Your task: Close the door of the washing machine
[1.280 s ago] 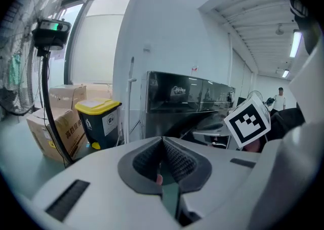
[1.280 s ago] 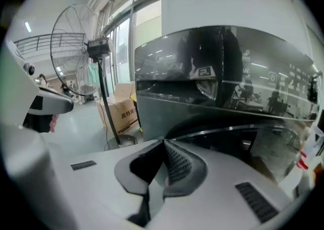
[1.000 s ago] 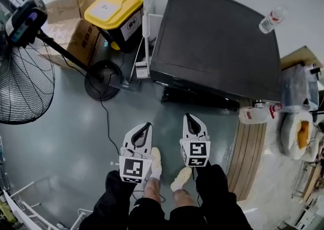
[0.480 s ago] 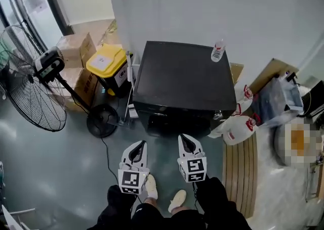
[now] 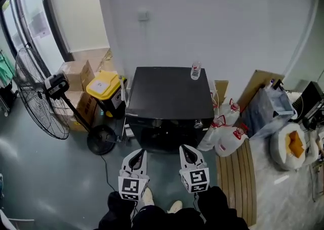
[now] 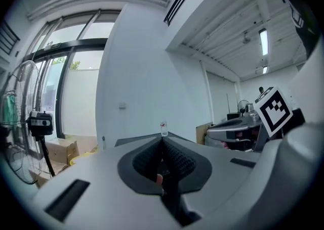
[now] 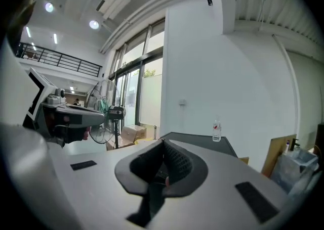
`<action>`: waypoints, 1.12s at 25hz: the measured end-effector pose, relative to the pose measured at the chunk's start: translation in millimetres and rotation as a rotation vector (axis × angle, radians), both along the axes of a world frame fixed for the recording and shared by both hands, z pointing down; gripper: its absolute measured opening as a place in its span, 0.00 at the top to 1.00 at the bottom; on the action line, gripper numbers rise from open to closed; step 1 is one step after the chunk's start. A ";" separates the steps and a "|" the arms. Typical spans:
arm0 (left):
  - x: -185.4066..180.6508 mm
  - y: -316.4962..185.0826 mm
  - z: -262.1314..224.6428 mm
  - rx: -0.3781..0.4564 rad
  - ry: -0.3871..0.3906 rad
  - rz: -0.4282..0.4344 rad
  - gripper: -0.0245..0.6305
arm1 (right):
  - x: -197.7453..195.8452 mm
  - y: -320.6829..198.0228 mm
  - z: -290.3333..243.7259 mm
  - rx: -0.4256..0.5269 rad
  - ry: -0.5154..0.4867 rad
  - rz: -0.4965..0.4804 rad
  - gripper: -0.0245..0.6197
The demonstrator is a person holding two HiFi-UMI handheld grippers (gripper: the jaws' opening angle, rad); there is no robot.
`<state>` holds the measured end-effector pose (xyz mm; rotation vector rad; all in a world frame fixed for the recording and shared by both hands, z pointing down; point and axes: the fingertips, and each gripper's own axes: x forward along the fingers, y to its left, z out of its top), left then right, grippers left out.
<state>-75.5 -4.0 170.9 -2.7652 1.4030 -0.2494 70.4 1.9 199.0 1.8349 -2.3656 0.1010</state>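
Note:
The black washing machine (image 5: 169, 97) stands against the white wall, with a small clear bottle (image 5: 195, 71) on its top. Its dark front (image 5: 161, 135) faces me; whether the door is closed I cannot tell. My left gripper (image 5: 137, 156) and right gripper (image 5: 185, 151) hang side by side in front of it, apart from it, both shut and empty. In the left gripper view the shut left gripper (image 6: 162, 140) points at the machine's top (image 6: 136, 142) and the bottle (image 6: 163, 128). The right gripper (image 7: 163, 143) is likewise shut, with the bottle (image 7: 216, 131) beyond it.
A standing fan (image 5: 40, 97), a yellow-lidded bin (image 5: 105, 86) and cardboard boxes (image 5: 76, 75) are to the machine's left. White jugs (image 5: 228, 140), a wooden slatted board (image 5: 244, 173) and bags (image 5: 291, 145) lie to its right. The person's shoes (image 5: 174, 206) are below the grippers.
Both grippers rose together and the head view pulled up and back. The machine looks smaller and farther, and more wall shows. Both grippers stayed shut.

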 end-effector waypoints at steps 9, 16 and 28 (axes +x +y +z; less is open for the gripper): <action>23.8 58.1 -17.2 0.034 -0.019 0.007 0.93 | 42.2 73.9 -24.4 0.067 0.045 0.045 0.94; 37.4 82.8 -13.6 0.028 -0.029 0.024 0.93 | 53.8 102.9 -19.2 0.067 0.026 0.062 0.94; 43.0 95.3 -18.1 0.029 -0.028 0.028 0.93 | 56.8 113.9 -20.2 0.068 0.012 0.059 0.94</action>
